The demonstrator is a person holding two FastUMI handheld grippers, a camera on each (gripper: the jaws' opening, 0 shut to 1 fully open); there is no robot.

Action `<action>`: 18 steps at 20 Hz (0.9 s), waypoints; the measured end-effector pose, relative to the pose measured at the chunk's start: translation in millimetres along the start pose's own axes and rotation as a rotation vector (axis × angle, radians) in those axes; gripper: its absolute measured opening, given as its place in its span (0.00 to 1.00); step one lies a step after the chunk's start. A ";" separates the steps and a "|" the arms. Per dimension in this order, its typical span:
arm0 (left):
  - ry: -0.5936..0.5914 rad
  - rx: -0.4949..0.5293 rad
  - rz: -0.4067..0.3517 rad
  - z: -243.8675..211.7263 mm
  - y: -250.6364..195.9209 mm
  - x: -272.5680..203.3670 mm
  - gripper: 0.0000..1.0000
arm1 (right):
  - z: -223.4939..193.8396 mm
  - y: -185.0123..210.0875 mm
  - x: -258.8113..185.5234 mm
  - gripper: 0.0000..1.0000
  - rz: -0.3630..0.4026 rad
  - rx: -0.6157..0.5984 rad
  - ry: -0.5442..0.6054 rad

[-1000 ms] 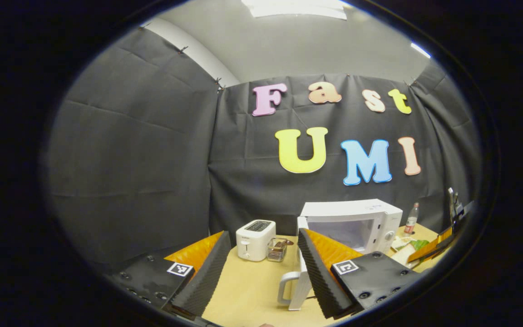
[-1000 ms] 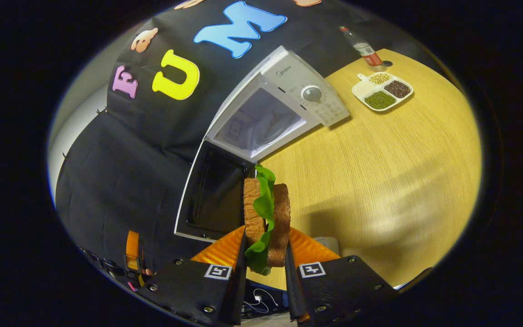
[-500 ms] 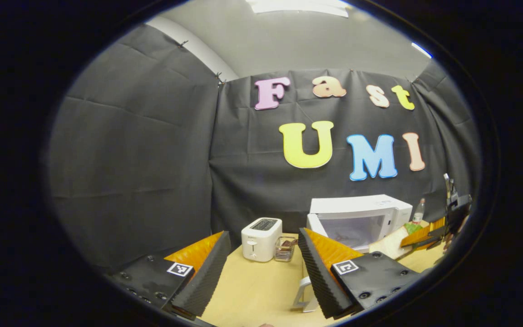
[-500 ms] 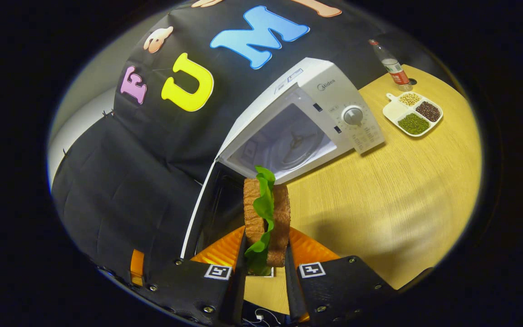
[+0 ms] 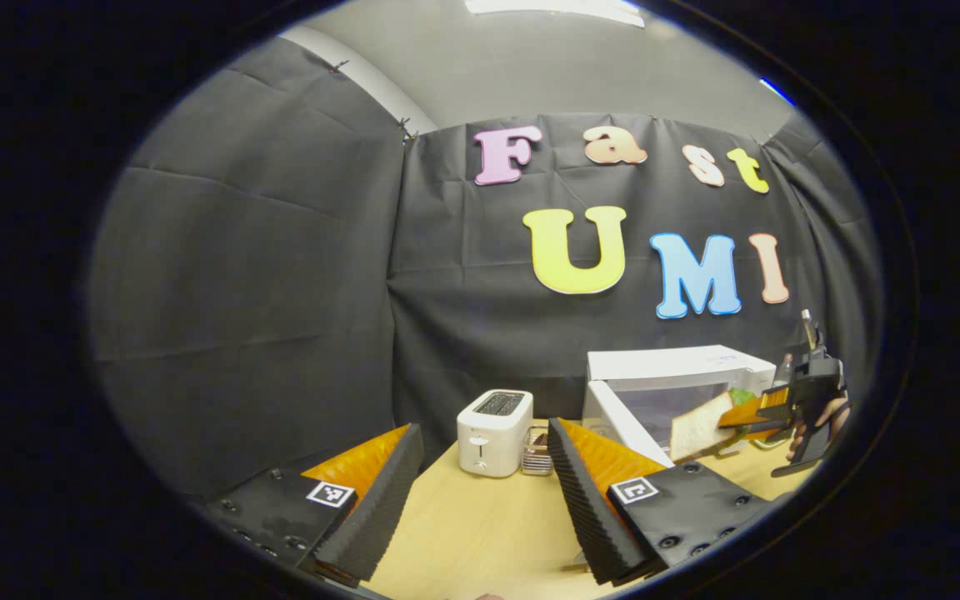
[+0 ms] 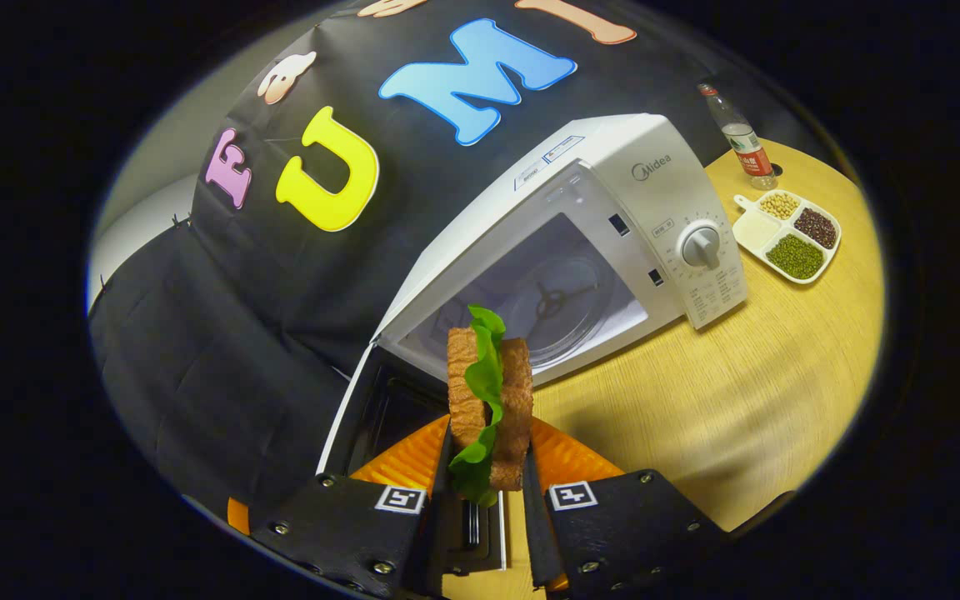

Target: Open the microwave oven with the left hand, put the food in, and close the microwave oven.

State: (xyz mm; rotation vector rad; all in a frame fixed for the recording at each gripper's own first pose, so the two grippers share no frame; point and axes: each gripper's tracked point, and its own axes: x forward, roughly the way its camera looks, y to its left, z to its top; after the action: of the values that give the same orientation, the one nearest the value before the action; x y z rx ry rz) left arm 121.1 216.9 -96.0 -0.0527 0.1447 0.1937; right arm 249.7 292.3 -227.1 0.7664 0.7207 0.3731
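Brown toasted-bread sandwich w/ a green lettuce leaf (image 6: 487,408) sits upright between the right gripper (image 6: 485,508) fingers, both pressing on the bread slices, lettuce sticking out top and bottom. It hangs in the air just in front of the white microwave oven (image 6: 613,192), at the mouth of the cavity, not inside. Microwave door (image 6: 380,408) is swung open to the left; dark inner window faces the camera. Cavity holds a clear glass turntable (image 6: 559,312) w/ nothing on it. Round knob (image 6: 701,246) on the control panel at right.

In the left gripper view the same sandwich (image 5: 701,433) shows as a pale slice w/ a bit of green, held by the right gripper (image 5: 759,410) and a hand (image 5: 817,421) gripping its handle, right at the microwave (image 5: 680,375) opening.

Left gripper (image 5: 480,492) hovers over the light wood desk (image 5: 480,533), fingers spread wide, nothing between them, well apart from the microwave.

On the desk left of the microwave: white two-slot toaster (image 5: 492,432), and just beside it a small clear container (image 5: 537,460) w/ dark contents, too small to tell what. Right of the microwave in the right gripper view: white divided tray (image 6: 788,237) w/ pale beans, dark beans and green beans in separate compartments, one compartment looks bare; near it a clear plastic bottle w/ red label (image 6: 742,146) stands upright.
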 end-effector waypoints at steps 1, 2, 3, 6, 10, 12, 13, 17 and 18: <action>0.004 0.002 -0.005 -1.6 0.7 3.0 0.98 | 4.1 -1.5 8.9 0.39 -0.011 -0.002 -0.016; 0.006 0.007 -0.009 -2.1 1.8 6.0 0.98 | 7.6 -2.8 16.8 0.39 -0.016 -0.005 -0.036; 0.007 0.014 -0.010 -3.6 4.1 9.0 0.98 | 12.2 -4.0 26.2 0.39 -0.021 -0.007 -0.051; 0.021 0.023 -0.010 -7.9 9.2 17.4 0.98 | 20.7 -5.6 49.9 0.39 -0.026 -0.006 -0.086; 0.040 0.034 0.005 -13.5 20.2 21.3 0.98 | 34.1 -12.0 79.8 0.39 -0.042 -0.003 -0.127; 0.045 0.043 0.016 -14.2 24.7 23.5 0.97 | 38.4 -16.0 91.0 0.39 -0.052 -0.006 -0.141; 0.048 0.047 0.022 -14.9 27.8 22.7 0.97 | 40.1 -17.9 97.2 0.39 -0.055 -0.011 -0.146; 0.078 0.049 0.039 -25.5 36.3 22.0 0.97 | 43.7 -23.9 118.6 0.39 -0.059 -0.011 -0.161; 0.083 0.051 0.039 -27.5 36.6 22.6 0.97 | 44.7 -26.0 123.6 0.39 -0.063 -0.005 -0.165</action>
State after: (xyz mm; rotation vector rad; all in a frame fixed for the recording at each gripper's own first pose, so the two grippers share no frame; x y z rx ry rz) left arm 132.0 255.1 -127.9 -0.0073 0.2335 0.2272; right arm 369.6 320.5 -279.7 0.7586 0.5874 0.2510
